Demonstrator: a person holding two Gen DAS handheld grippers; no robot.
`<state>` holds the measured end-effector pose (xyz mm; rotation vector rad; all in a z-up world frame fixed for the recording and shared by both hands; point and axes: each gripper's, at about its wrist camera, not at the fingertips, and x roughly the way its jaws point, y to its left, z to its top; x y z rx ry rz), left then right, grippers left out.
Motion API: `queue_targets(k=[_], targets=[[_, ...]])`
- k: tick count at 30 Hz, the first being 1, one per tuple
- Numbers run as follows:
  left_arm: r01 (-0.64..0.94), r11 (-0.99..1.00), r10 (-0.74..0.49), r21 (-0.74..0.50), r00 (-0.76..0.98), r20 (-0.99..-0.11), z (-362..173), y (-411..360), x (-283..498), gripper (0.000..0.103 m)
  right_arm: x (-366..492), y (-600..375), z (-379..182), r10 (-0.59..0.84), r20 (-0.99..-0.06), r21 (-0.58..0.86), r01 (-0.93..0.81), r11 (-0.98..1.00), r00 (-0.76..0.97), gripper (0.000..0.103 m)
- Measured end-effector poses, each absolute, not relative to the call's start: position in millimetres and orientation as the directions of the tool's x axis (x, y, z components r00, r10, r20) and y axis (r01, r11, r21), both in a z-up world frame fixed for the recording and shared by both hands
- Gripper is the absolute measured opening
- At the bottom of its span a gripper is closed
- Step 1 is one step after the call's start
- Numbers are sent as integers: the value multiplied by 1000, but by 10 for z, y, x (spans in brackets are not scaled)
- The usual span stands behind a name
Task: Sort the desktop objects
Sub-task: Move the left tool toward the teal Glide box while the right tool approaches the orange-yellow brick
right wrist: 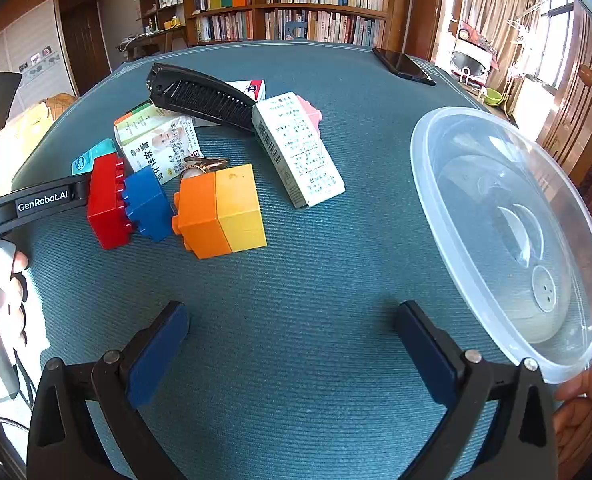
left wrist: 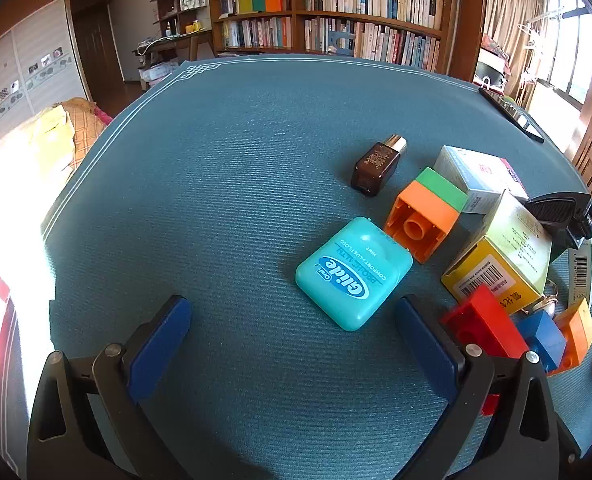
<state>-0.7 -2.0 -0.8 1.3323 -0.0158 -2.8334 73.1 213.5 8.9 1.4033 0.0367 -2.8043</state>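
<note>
While I held both tools tilted down over the teal table mat [left wrist: 224, 168], my left gripper [left wrist: 292, 320] stood with its jaws spread wide and nothing between them, and my right gripper [right wrist: 292, 320] was just as wide and just as empty. Just ahead of my left gripper's right finger lay the teal dental floss case [left wrist: 354, 274], flat on the mat. Beyond it an orange-and-green block [left wrist: 426, 216] lay on its side, touching the case's far corner, and farther back a brown bottle with a gold cap [left wrist: 378, 166] lay apart from the rest. Toward the mat's right edge the pile thickened: a yellow carton [left wrist: 496, 264], a red block [left wrist: 486, 320] and a blue block [left wrist: 544, 338] crowded together. From my right side, an orange-and-yellow block [right wrist: 220, 212] sat near the mat's middle, with a white printed carton [right wrist: 298, 148] beyond it and a black folding comb [right wrist: 200, 96] resting across the boxes behind. A clear plastic bowl [right wrist: 448, 208] lay at the right edge, and a dark phone [right wrist: 404, 66] lay near the far right corner.
</note>
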Motion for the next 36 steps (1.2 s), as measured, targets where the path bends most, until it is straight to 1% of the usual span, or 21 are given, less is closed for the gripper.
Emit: queue_targets(k=[13, 24, 28, 30, 36], targets=[[0, -1000, -10, 13, -635, -772, -4, -9, 12, 103, 733, 2137, 89, 5, -801, -18, 15, -1000, -599, 103], [-74, -997, 29, 20, -609, -793, -3, 38, -126, 103, 739, 2131, 71, -6, -801, -8, 19, -1000, -599, 103], [-93, -996, 41, 20, -608, -793, 5, 42, -182, 103, 746, 2135, 83, -32, -803, 5, 47, -999, -596, 103], [-99, -995, 44, 22, -612, -790, 5, 58, -211, 103, 902, 2103, 82, -38, -806, -2, 67, -998, -590, 103], [-113, -993, 52, 24, -622, -781, 3, 88, -260, 103, 992, 2067, 87, -49, -816, -20, 113, -993, -576, 103]])
